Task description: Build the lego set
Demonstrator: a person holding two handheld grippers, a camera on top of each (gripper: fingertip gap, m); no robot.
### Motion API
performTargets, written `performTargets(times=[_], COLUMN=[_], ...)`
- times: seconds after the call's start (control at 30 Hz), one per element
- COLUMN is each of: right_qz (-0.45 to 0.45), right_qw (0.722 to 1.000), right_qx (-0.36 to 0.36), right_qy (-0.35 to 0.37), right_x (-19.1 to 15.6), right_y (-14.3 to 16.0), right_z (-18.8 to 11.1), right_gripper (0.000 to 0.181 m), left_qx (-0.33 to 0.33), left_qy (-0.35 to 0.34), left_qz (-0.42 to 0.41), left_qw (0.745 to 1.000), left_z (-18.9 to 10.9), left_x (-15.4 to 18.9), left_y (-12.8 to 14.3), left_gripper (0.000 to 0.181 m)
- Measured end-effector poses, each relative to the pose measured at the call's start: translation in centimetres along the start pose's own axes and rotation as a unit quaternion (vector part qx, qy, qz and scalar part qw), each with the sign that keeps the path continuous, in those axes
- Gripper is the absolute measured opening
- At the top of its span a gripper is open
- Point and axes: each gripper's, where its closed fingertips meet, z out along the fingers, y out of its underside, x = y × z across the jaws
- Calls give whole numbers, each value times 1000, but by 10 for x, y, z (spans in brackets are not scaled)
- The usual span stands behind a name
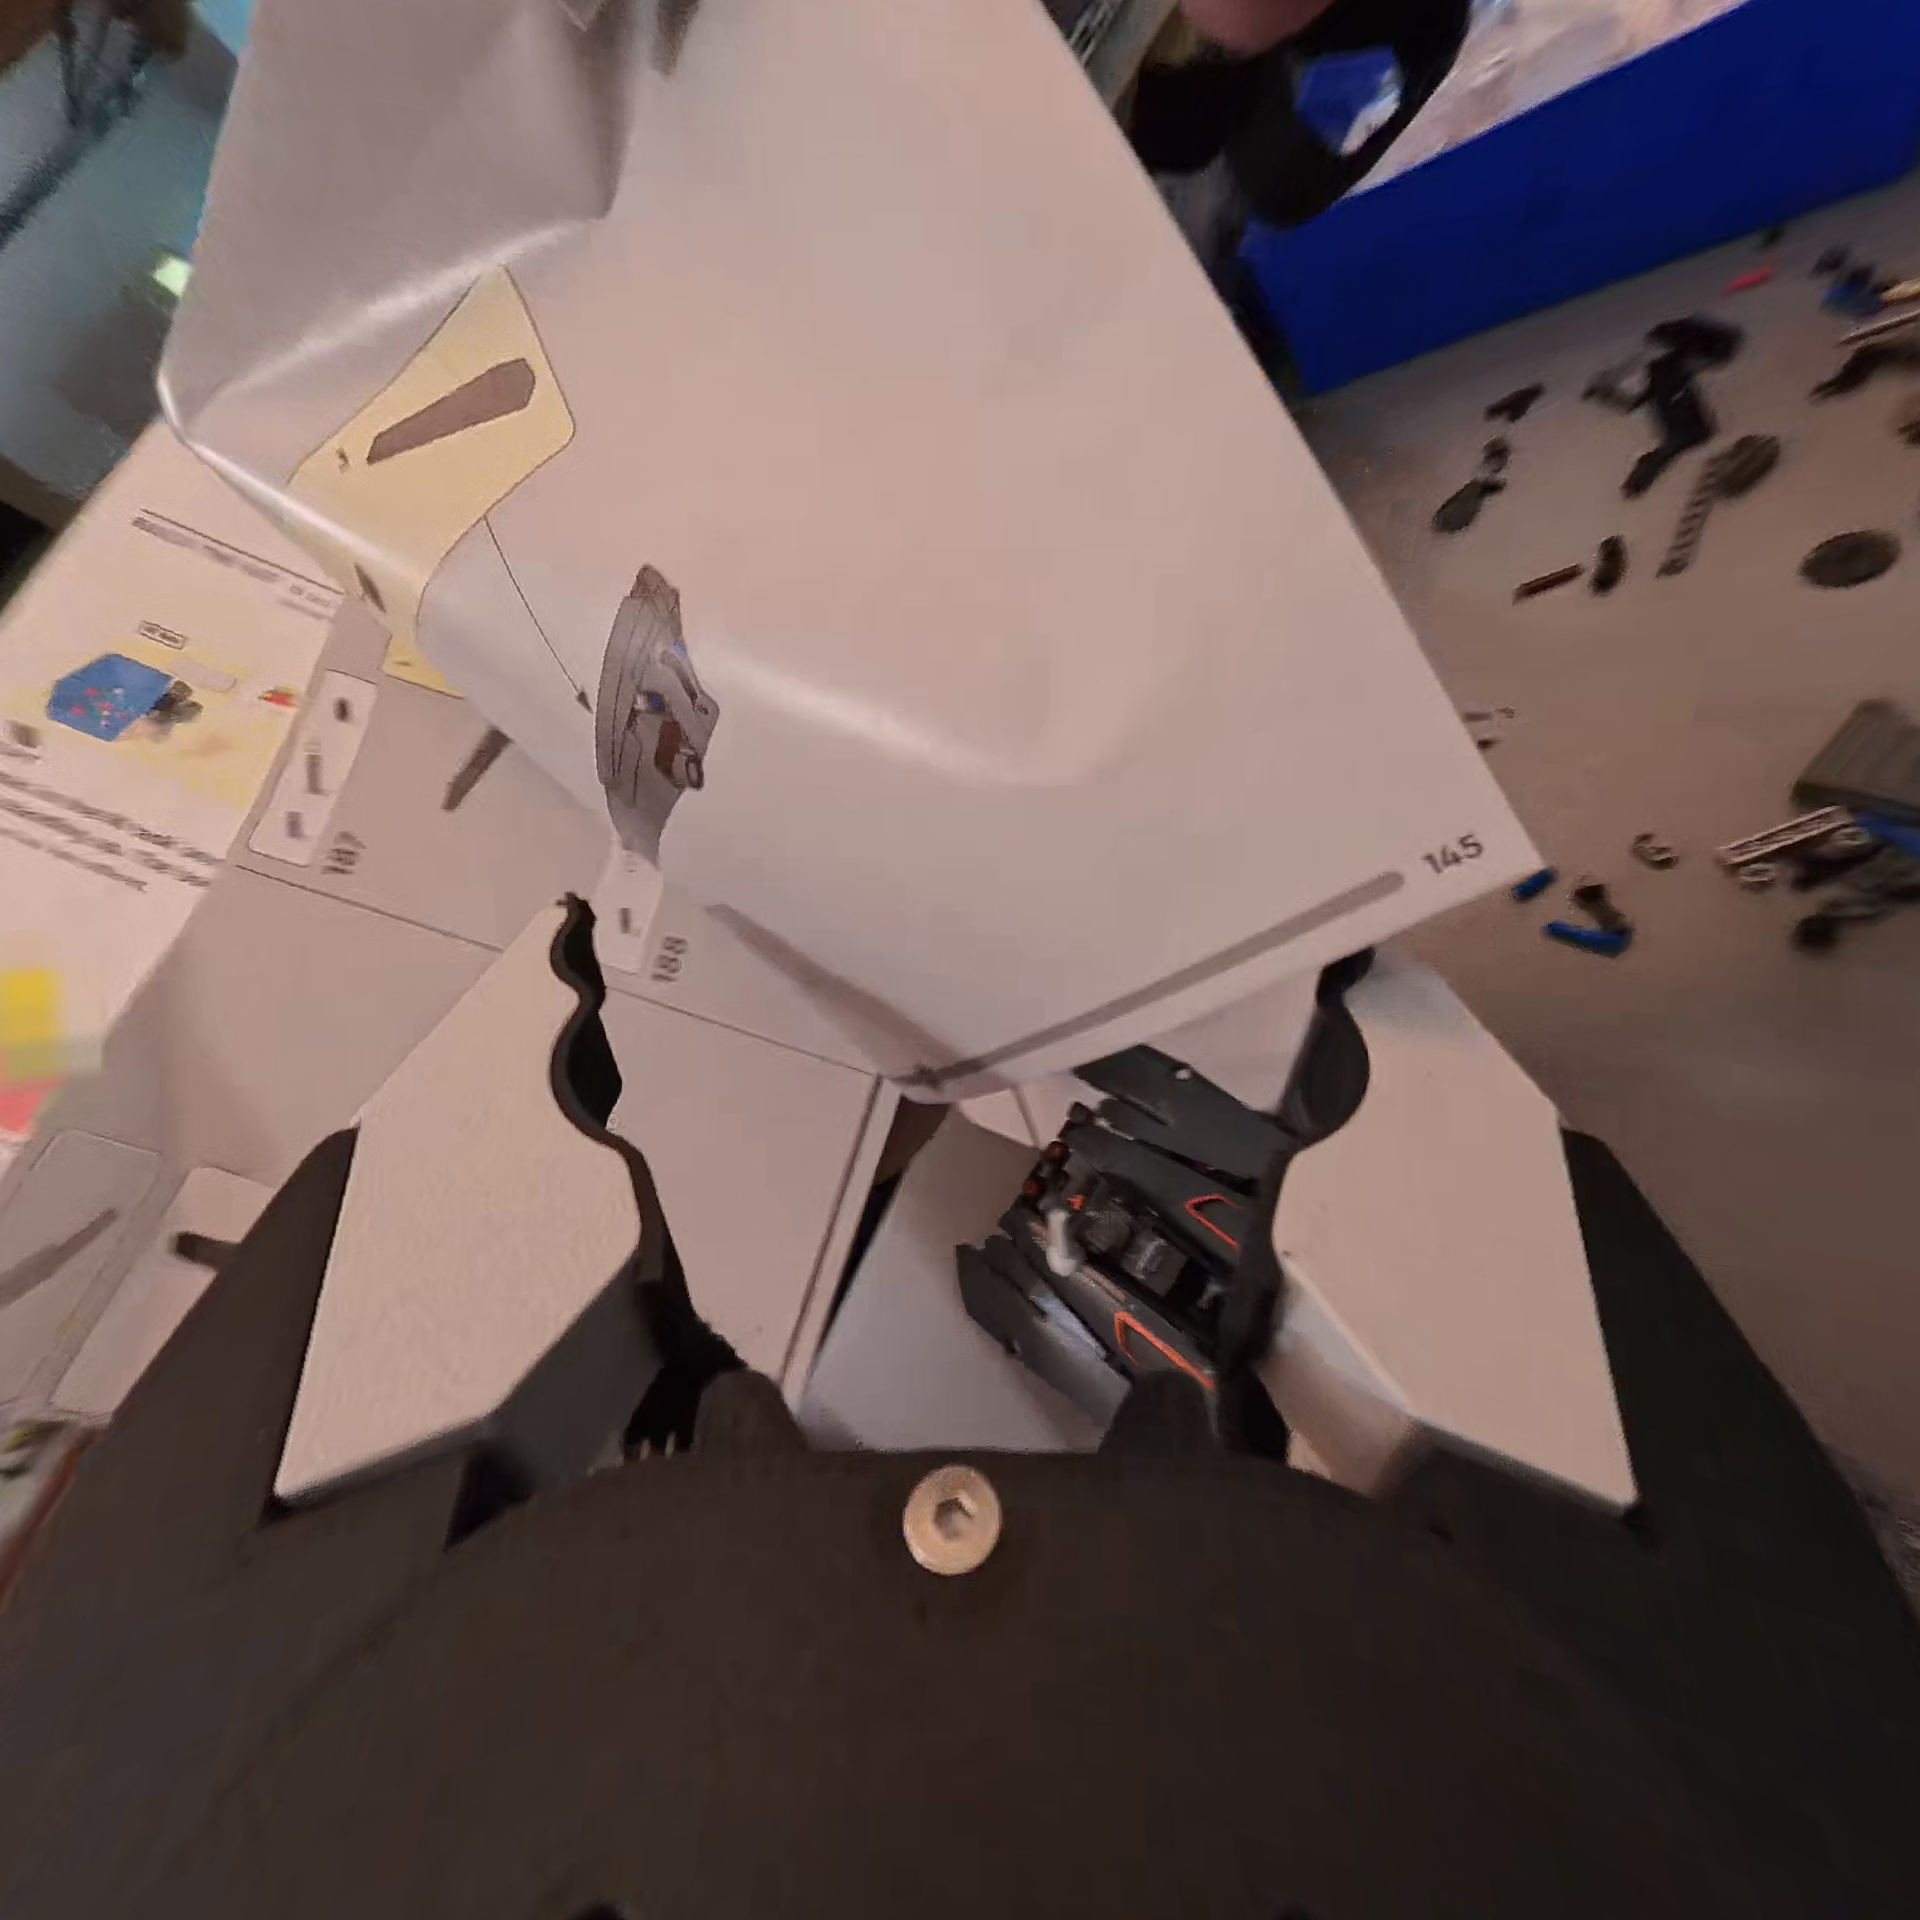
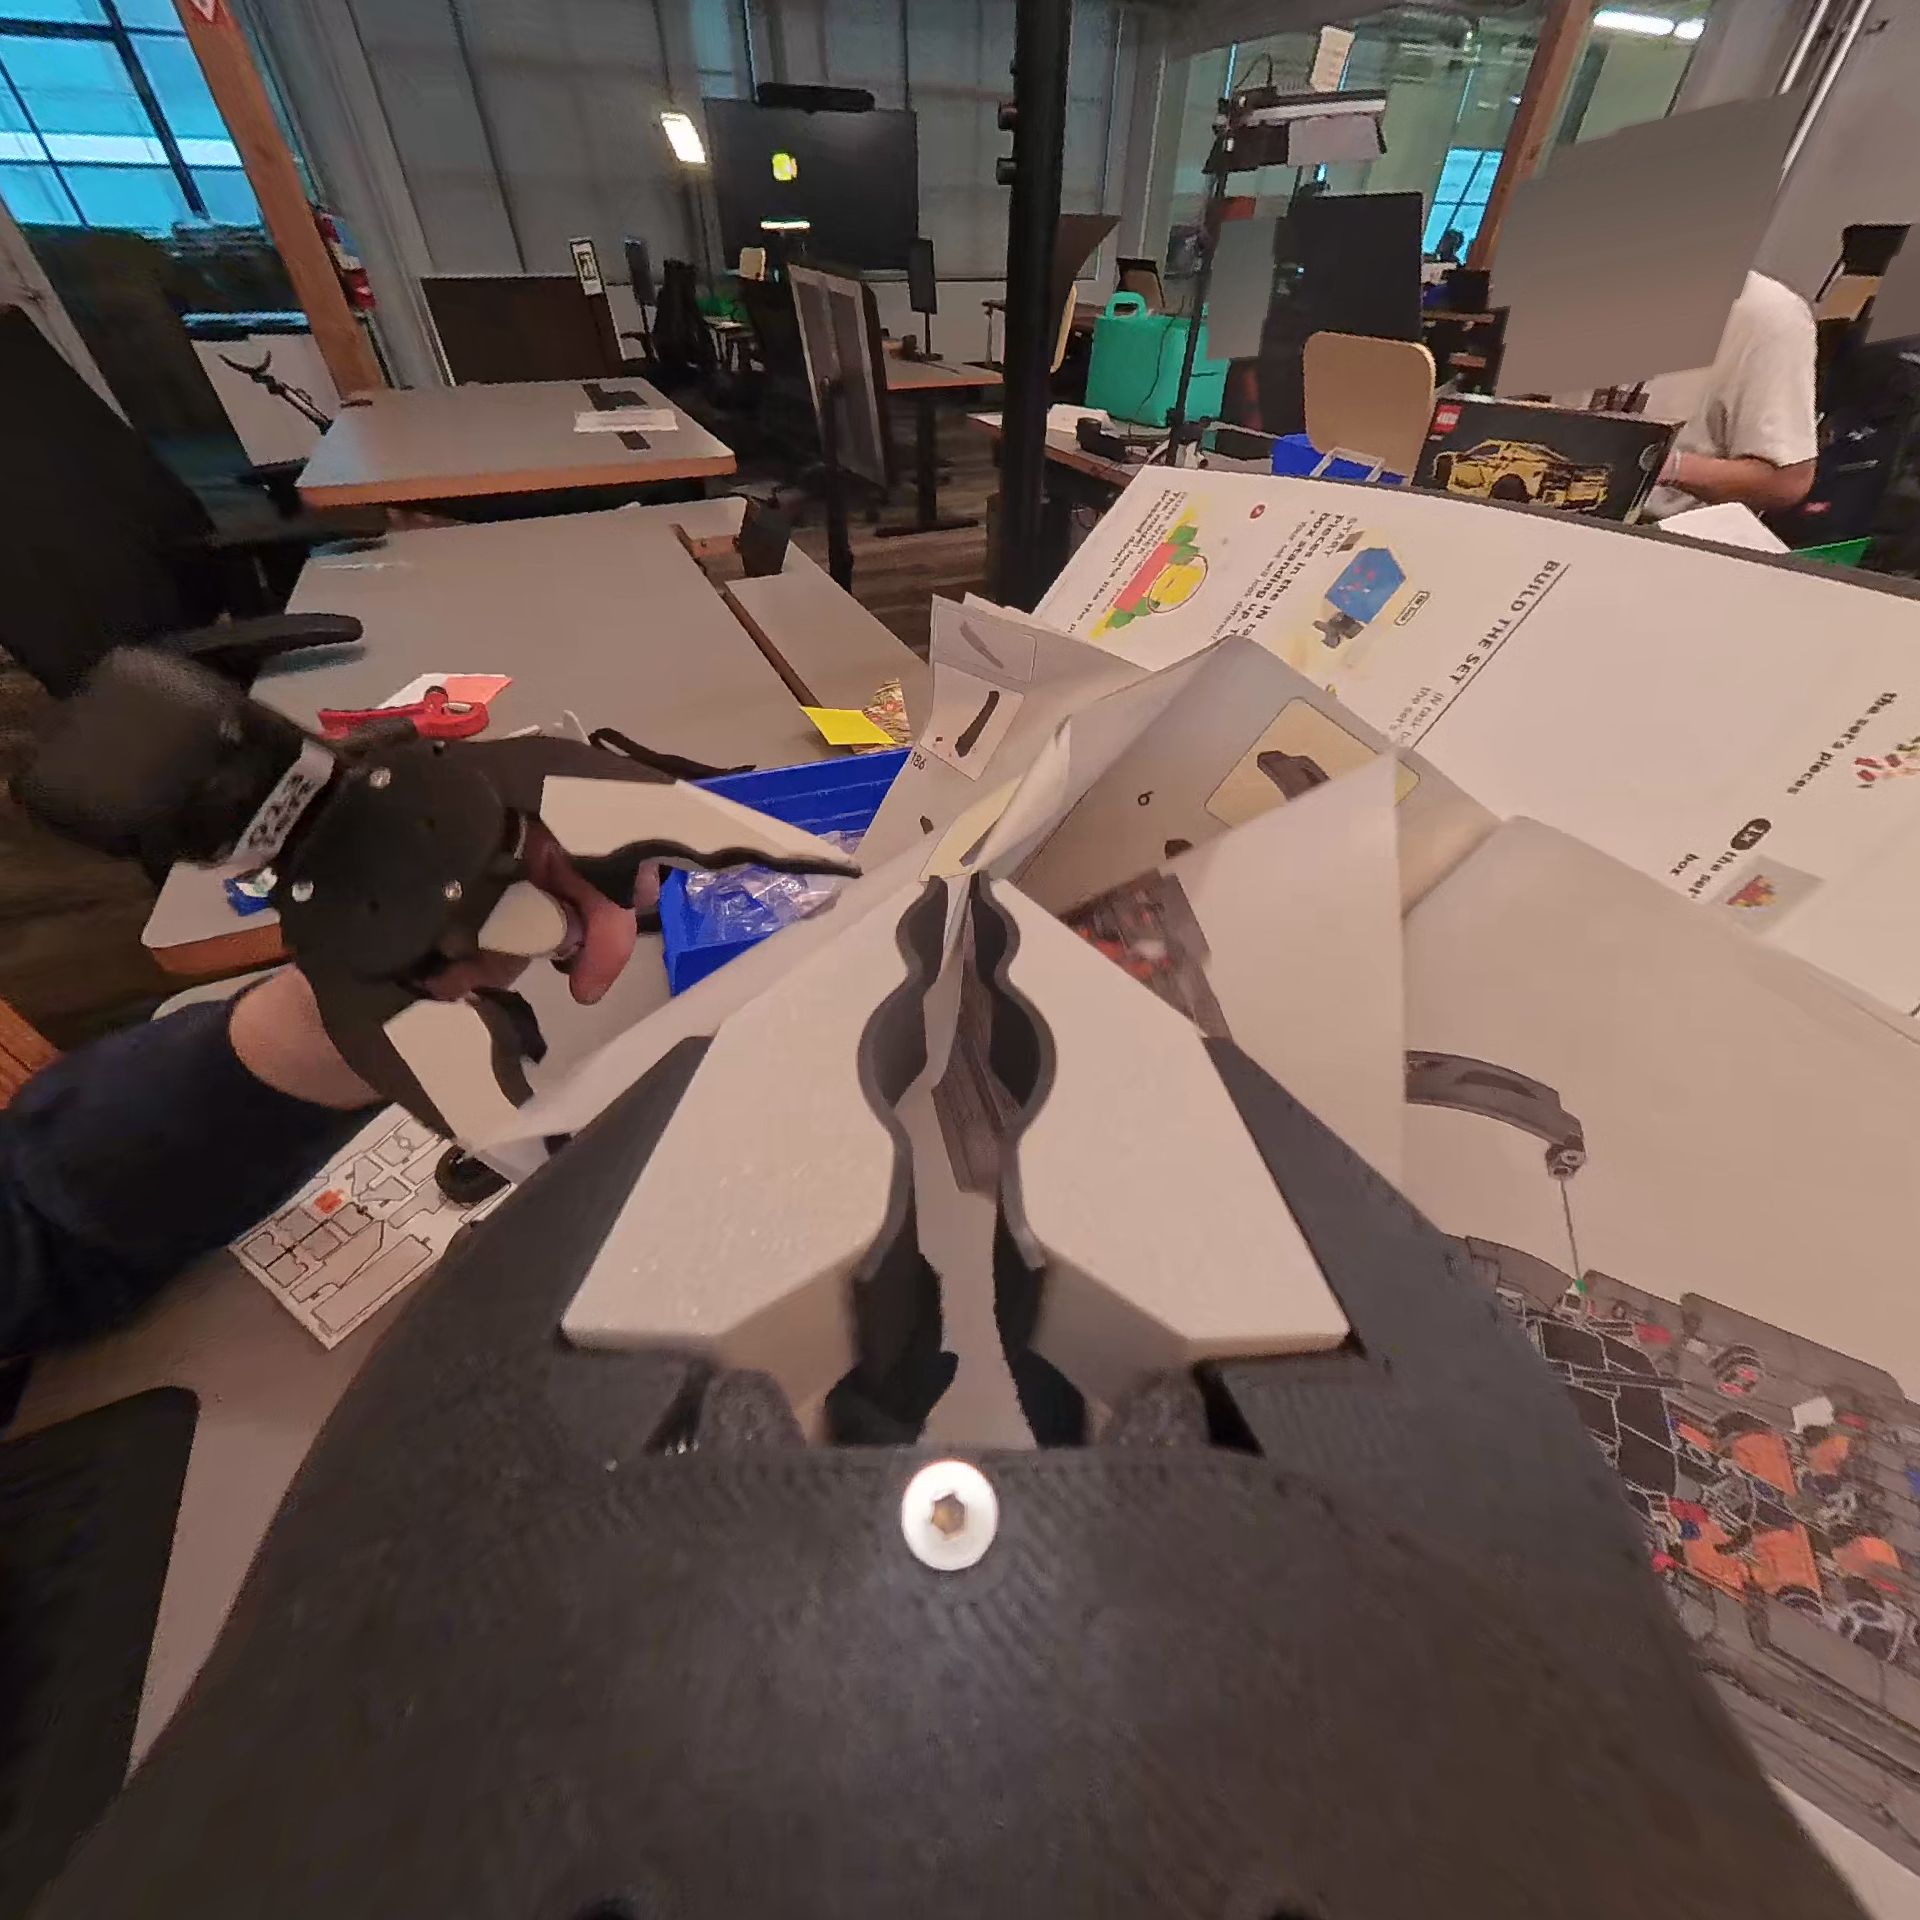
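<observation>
The instruction booklet (image 1: 987, 468) lies open on the table, with several pages lifted and curling. My right gripper (image 2: 961, 894) is shut on the edge of a lifted booklet page (image 2: 1299, 935) and holds it up. My left gripper (image 1: 961, 940) is open wide and empty, its fingers either side of the booklet's lower pages, under the raised page. It also shows in the right wrist view (image 2: 675, 966), at the left edge of the pages. Loose dark Lego pieces (image 1: 1662, 436) lie scattered on the table to the right.
A blue parts bin (image 1: 1558, 208) stands behind the booklet and also shows in the right wrist view (image 2: 790, 790). A partly built grey assembly (image 1: 1860, 800) sits far right. A large printed sheet (image 2: 1610, 675) lies under the booklet. A sticker sheet (image 2: 343, 1247) lies front left. A person (image 2: 1745, 395) sits at a far desk. The left gripper's tips are roughly 12 cm from the right gripper's. From the left gripper's tips to the partly built grey assembly (image 1: 1860, 800) is close to 25 cm.
</observation>
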Motion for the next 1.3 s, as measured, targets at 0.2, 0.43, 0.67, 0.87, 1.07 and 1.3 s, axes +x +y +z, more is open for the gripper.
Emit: performTargets(times=[0.2, 0.43, 0.67, 0.87, 1.07, 1.3], right_qz=[-2, -18, -136, -310, -240, -201], right_qw=[1000, 998, 982, 884, 886, 875], right_qx=[20, 59, -98, -284, -312, -340], right_qy=[-13, 19, 87, 203, 244, 280], right_x=[-7, 0, 7, 51, 84, 123], right_y=[-7, -5, 60, 122, 129, 141], right_z=[12, 10, 32, 23, -13, -47], right_gripper=[10, 60, 70, 67, 71, 74], left_qx=[31, 35, 89, 119, 161, 192], left_qy=[-116, -106, -48, -19, 27, 86], left_qz=[46, -26, -157, -224, -292, -351], left_qw=[992, 993, 982, 967, 942, 912], left_z=[-11, -22, -24, -25, -29, -35], left_x=[-27, -53, -68, -79, -87, -90], left_y=[-6, 20, 40, 57, 70, 81], left_gripper=[52, 21, 25, 39, 50, 53])
